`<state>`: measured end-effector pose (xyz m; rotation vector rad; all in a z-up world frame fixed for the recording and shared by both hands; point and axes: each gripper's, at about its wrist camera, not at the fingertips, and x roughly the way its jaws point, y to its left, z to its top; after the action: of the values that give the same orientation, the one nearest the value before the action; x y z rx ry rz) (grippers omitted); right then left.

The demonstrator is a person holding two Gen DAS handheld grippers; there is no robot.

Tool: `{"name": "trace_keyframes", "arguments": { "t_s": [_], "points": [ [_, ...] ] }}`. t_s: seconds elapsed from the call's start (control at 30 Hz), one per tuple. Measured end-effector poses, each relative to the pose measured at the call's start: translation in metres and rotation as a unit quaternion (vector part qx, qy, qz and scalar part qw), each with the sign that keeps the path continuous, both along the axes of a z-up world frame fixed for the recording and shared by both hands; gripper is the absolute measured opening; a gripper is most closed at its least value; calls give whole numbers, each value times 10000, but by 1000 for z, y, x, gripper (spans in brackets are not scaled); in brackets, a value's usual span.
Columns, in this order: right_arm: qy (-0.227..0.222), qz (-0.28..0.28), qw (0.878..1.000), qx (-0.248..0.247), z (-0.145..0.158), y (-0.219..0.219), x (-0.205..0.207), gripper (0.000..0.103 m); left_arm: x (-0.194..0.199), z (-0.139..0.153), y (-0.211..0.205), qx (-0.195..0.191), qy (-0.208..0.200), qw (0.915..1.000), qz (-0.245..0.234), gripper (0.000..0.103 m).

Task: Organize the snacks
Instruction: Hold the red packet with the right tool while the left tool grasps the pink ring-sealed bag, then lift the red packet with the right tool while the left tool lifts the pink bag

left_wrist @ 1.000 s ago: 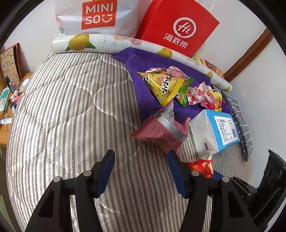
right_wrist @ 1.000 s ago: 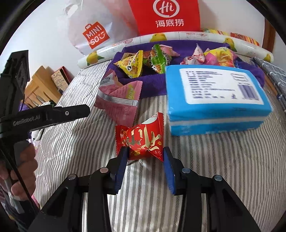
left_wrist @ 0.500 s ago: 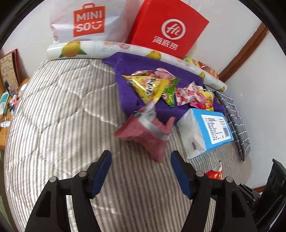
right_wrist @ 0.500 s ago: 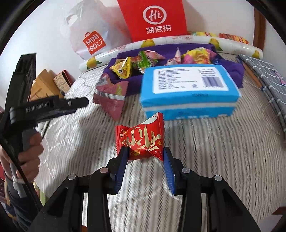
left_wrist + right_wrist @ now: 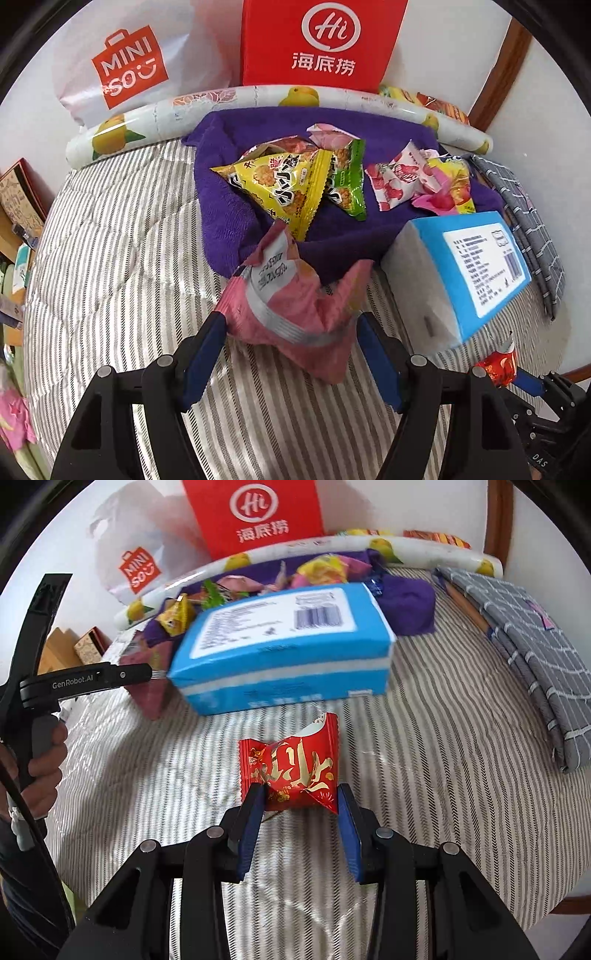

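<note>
A pink snack packet lies on the striped quilt, at the near edge of a purple towel. My left gripper is open, one finger on each side of the packet. Yellow, green and pink-white packets are heaped on the towel. My right gripper is shut on a red snack packet, held above the quilt in front of a blue wrapped pack. The left gripper's finger shows at the left of the right wrist view, in a person's hand.
Against the wall stand a red paper bag and a white shopping bag, behind a rolled lemon-print mat. A folded grey checked cloth lies at the bed's right side. Shelves with clutter stand off the left edge.
My left gripper has moved forward to the pink packet and its jaws have widened around it. My right gripper has shifted sideways with the red packet, so the blue pack sits further left.
</note>
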<state>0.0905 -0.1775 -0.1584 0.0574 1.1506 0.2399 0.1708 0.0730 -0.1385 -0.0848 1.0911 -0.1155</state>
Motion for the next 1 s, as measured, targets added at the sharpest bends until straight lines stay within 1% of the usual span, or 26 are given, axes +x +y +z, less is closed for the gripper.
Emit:
{"name": "trace_keyframes", "arguments": {
  "t_s": [0.13,0.23,0.3,0.37,0.47,0.5,0.57,0.67,0.77,0.83,0.93,1.0],
  "points": [
    [-10,32,10000,80,-2,-1,5,42,7,-5,3,-116,51,9999,87,73],
    [-13,59,9999,102,-3,0,8,44,10,-8,0,-73,36,9999,69,76],
    [-2,66,9999,121,-4,-1,9,47,10,-9,-2,-37,26,10000,68,76],
    [15,27,10000,91,-5,-3,10,57,10,-9,-2,-52,24,10000,71,76],
    [29,-94,9999,54,-5,-9,10,66,9,-8,-1,-127,24,9999,71,75],
    [46,-134,9999,63,-5,-10,9,67,9,-7,0,-171,26,9998,75,71],
    [90,-208,9997,136,-4,-12,10,72,6,-6,2,-292,59,9995,68,70],
    [43,-151,9997,207,-5,-5,10,74,0,-3,4,-426,19,9991,59,70],
    [-76,-96,9999,53,-9,5,10,75,-7,2,6,-561,7,9984,10,70],
    [-202,-92,9997,-42,-11,11,13,79,-11,5,6,-617,3,9981,7,70],
    [-335,-61,9988,-348,-13,21,15,79,-17,10,6,-644,-11,9979,-8,70],
    [-401,-5,9972,-630,-15,27,14,76,-21,12,6,-652,-31,9979,-9,70]
  ]
}}
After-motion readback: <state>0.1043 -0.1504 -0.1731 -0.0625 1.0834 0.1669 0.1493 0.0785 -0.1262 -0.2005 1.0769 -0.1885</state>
